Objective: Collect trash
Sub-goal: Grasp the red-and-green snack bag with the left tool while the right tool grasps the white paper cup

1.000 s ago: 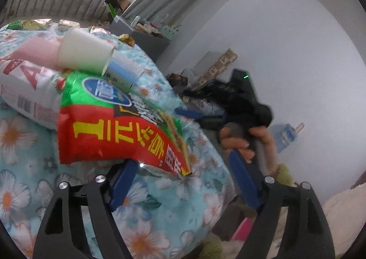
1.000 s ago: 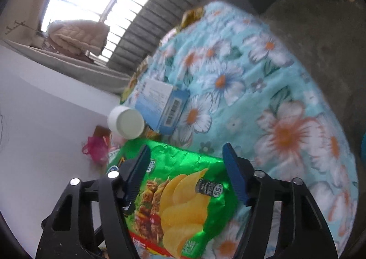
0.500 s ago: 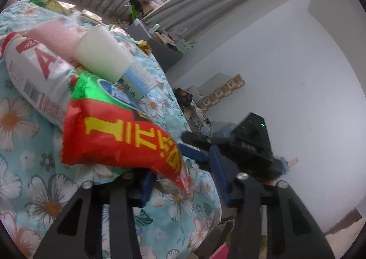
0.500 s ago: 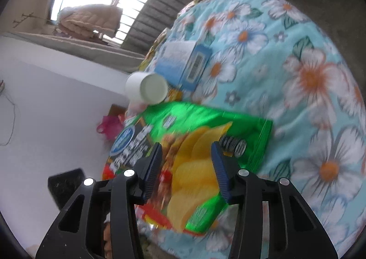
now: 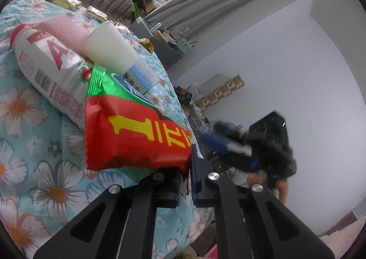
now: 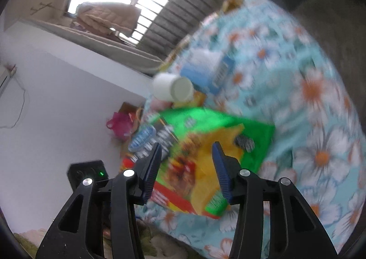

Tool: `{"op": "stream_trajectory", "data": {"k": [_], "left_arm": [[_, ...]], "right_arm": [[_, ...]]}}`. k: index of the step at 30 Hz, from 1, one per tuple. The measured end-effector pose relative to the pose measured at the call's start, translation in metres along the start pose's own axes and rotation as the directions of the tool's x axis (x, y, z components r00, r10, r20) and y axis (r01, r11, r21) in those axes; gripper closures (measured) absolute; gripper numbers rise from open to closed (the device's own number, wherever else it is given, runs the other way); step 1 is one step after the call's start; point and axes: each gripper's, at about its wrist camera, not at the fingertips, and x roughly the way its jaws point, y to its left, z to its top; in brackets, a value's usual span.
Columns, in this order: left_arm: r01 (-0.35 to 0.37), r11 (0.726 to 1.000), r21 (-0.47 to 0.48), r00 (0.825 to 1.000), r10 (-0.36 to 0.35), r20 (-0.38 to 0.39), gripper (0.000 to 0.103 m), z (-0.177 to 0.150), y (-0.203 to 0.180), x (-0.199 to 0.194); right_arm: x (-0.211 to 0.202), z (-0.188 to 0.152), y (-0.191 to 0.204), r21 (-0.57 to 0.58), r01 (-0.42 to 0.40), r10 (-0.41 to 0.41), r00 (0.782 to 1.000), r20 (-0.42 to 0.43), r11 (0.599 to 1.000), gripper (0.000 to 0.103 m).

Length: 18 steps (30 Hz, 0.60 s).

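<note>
A red and green chip bag [image 5: 132, 131] lies on the floral cloth [image 5: 34, 144]. My left gripper [image 5: 186, 174] is shut on the bag's red bottom edge. Behind the bag lie a white bottle with red lettering [image 5: 48, 69], a white paper cup [image 5: 107, 51] on its side, a pink pack [image 5: 61, 28] and a blue and white box [image 5: 141, 76]. In the right wrist view the bag [image 6: 205, 151] is blurred, and my right gripper [image 6: 186, 163] is open above its middle. The cup [image 6: 173, 87] and box [image 6: 205, 71] lie beyond it.
Gold wrappers [image 5: 66, 1] lie at the table's far edge. A grey cabinet [image 5: 157, 46] stands behind the table. A pink bag [image 6: 119, 124] sits on the floor by the white wall. The table edge drops off beside the bag's red end.
My left gripper has closed on the bag's red edge. My right gripper has moved over the bag and narrowed somewhat but stays open.
</note>
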Motion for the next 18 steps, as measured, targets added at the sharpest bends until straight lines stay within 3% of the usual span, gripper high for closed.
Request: {"op": "stream_trajectory", "data": {"k": [5, 12, 18], "left_arm": [[-0.001, 1.000, 0.002, 1.000, 0.001, -0.005, 0.100, -0.003, -0.003, -0.009], [0.023, 0.991, 0.135, 0.998, -0.031, 0.060, 0.101, 0.005, -0.031, -0.058], [0.049, 0.984, 0.173, 0.996, -0.062, 0.071, 0.101, 0.018, -0.029, -0.105]], "right_arm": [[0.022, 0.034, 0.044, -0.170, 0.049, -0.050, 0.999, 0.000, 0.984, 0.040], [0.072, 0.082, 0.096, -0.378, 0.058, -0.081, 0.996, -0.046, 0.924, 0.030], [0.127, 0.093, 0.097, -0.446, 0.145, -0.209, 0.973, -0.098, 0.883, 0.028]]}}
